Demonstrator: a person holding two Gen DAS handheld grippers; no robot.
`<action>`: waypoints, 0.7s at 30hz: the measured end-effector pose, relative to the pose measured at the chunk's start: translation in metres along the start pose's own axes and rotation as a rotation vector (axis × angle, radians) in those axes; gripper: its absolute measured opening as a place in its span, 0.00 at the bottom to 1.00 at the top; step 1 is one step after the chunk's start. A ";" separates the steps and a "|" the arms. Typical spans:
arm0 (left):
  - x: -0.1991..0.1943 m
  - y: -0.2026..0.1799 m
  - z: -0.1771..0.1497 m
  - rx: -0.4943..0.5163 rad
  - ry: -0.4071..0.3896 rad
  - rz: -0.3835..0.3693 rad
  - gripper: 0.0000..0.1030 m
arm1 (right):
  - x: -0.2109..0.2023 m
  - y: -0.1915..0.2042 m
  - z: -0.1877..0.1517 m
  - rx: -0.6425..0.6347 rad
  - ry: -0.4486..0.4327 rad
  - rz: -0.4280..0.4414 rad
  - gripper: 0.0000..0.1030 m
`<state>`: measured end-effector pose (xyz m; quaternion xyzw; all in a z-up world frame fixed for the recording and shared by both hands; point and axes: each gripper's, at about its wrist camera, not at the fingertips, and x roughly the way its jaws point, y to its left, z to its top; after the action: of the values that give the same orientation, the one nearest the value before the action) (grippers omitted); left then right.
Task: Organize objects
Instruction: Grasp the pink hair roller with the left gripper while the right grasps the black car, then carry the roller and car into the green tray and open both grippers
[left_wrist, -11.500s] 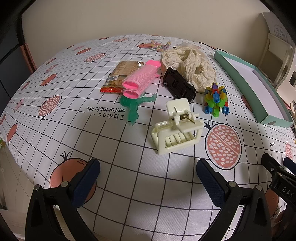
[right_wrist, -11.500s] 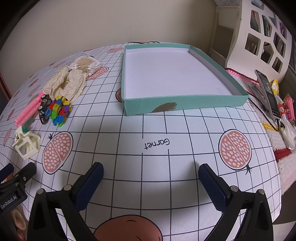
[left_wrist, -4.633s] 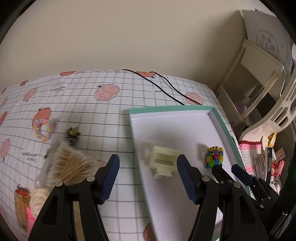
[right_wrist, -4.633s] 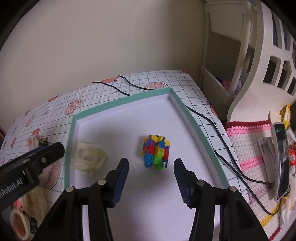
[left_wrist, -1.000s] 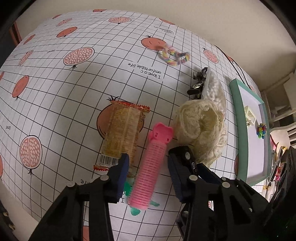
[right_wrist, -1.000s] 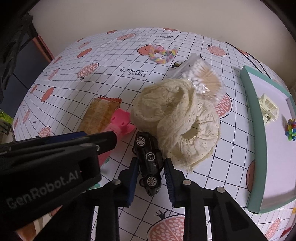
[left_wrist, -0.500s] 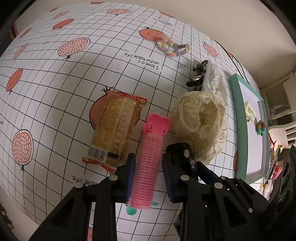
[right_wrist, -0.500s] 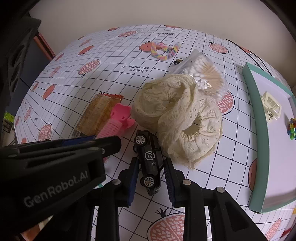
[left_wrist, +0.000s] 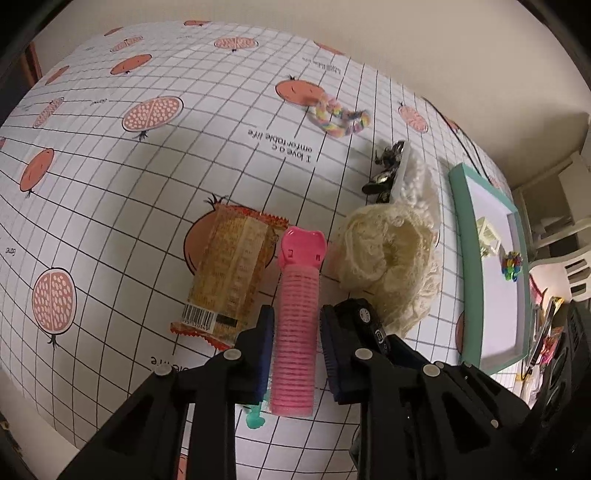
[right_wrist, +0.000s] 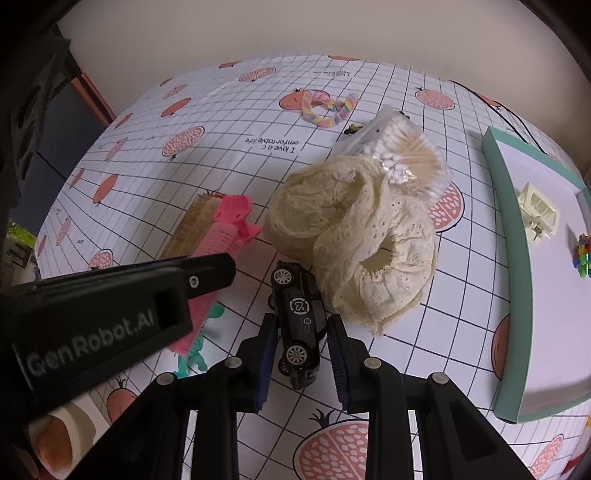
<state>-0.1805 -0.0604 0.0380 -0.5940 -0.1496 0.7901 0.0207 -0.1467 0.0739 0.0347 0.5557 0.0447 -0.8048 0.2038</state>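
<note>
On the tabletop (left_wrist: 110, 206), the left tool (left_wrist: 295, 345) has its pads closed against the sides of a pink hair roller (left_wrist: 296, 325) lying beside a snack packet (left_wrist: 229, 273). The right tool (right_wrist: 301, 354) straddles a black toy car (right_wrist: 298, 317), its pads close to the car's sides; whether they touch it I cannot tell. A cream lace cloth (right_wrist: 354, 240) lies just beside the car. Farther right, a teal tray (right_wrist: 517, 295) holds a cream clip (right_wrist: 537, 212) and a colourful block toy (right_wrist: 583, 254).

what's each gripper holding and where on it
Left gripper clamps the pink roller around its barrel. Right gripper straddles the toy car at its sides, gaps showing.
</note>
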 end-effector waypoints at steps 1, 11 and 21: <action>-0.003 0.000 0.001 -0.003 -0.012 -0.001 0.25 | -0.002 -0.001 0.000 0.004 -0.006 0.009 0.29; -0.036 -0.002 0.008 -0.022 -0.178 -0.026 0.25 | -0.034 -0.013 0.005 0.043 -0.135 0.059 0.29; -0.051 -0.027 0.007 0.025 -0.278 -0.081 0.25 | -0.068 -0.049 0.006 0.127 -0.287 -0.043 0.29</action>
<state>-0.1765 -0.0468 0.0942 -0.4721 -0.1650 0.8651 0.0388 -0.1503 0.1361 0.0909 0.4456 -0.0241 -0.8813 0.1553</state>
